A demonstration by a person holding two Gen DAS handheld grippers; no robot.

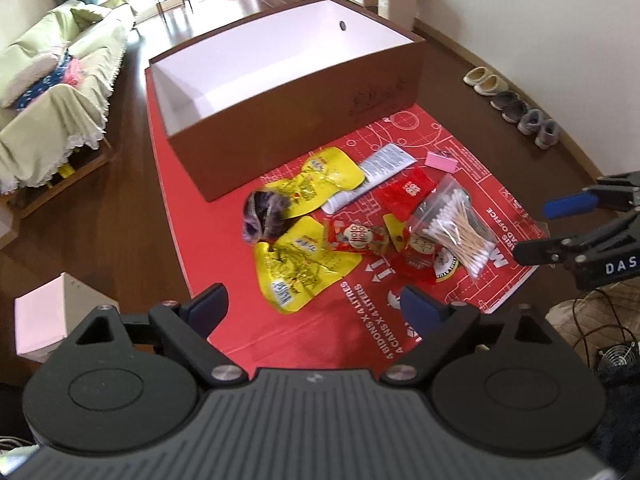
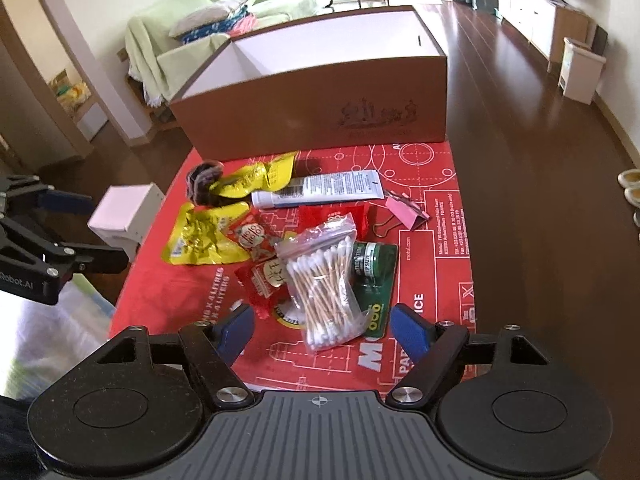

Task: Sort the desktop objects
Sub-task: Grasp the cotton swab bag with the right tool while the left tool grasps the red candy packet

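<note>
Clutter sits in one loose heap on the red printed mat (image 2: 420, 216), just in front of the large brown cardboard box with a white interior (image 2: 312, 120), which looks empty as far as you can see into it, so I judge you are at the start: nothing is picked yet. Your left gripper (image 1: 314, 304) hovers with jaws wide apart and empty above the near yellow foil snack pouch (image 1: 298, 266); your right gripper (image 2: 322, 326) is equally spread and empty, right over the clear zip bag of cotton swabs (image 2: 324, 280). That bag lies on top of a green carded tin (image 2: 374, 276) and a small red sachet (image 2: 266, 276). Lower the right gripper onto the bag first, pinch its bunched middle, and carry it to the box.
</note>
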